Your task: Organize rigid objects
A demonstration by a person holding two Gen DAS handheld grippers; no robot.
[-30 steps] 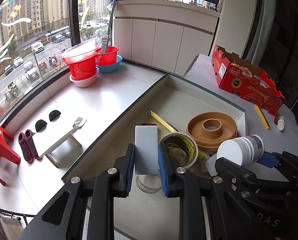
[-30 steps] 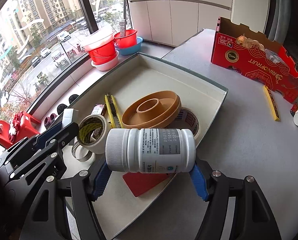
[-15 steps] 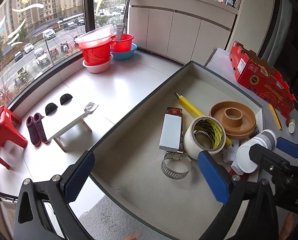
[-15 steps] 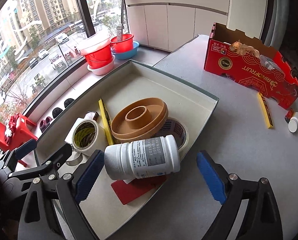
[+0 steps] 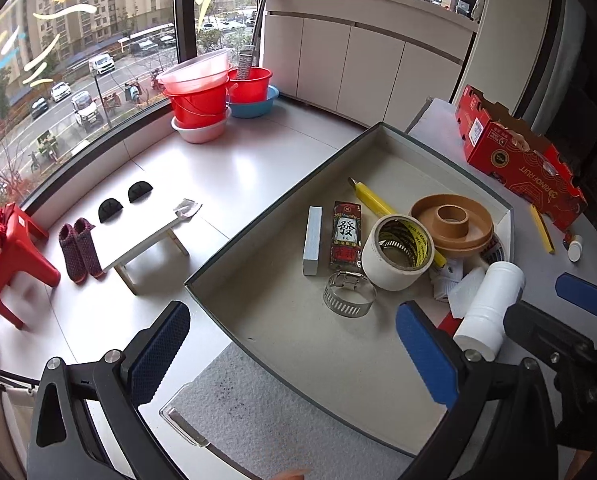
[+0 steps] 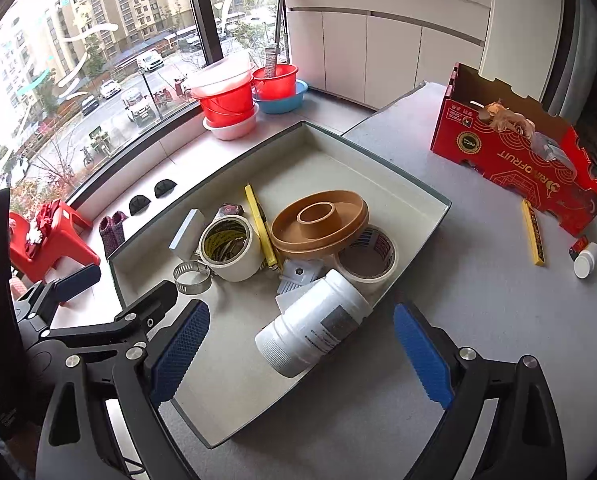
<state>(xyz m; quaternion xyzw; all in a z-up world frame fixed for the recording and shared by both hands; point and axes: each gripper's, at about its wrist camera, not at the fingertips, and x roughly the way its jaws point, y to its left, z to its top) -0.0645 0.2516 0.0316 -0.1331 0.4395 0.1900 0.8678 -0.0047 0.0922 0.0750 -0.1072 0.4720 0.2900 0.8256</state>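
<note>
A shallow grey tray [image 5: 282,216] [image 6: 426,188] holds a white block [image 5: 312,240] [image 6: 186,234], a red card box [image 5: 345,236], a white tape roll [image 5: 396,252] [image 6: 228,248], a metal hose clamp [image 5: 348,299] [image 6: 191,277], a yellow knife [image 5: 372,198] [image 6: 258,224], a brown ring dish [image 5: 452,222] [image 6: 318,222] and a white bottle [image 5: 488,310] [image 6: 312,330] lying on its side. My left gripper [image 5: 290,356] is open and empty above the tray's near edge. My right gripper [image 6: 298,350] is open, its pads either side of the bottle, apart from it.
A red cardboard box [image 6: 518,160], a yellow strip [image 6: 532,232] and a small white cap [image 6: 586,260] lie on the grey table right of the tray. Red basins [image 5: 202,96] stand by the window. A red stool [image 5: 10,256] stands on the floor.
My left gripper opened, let go of the white block in the tray and pulled back. My right gripper opened, dropped the white bottle into the tray and drew back.
</note>
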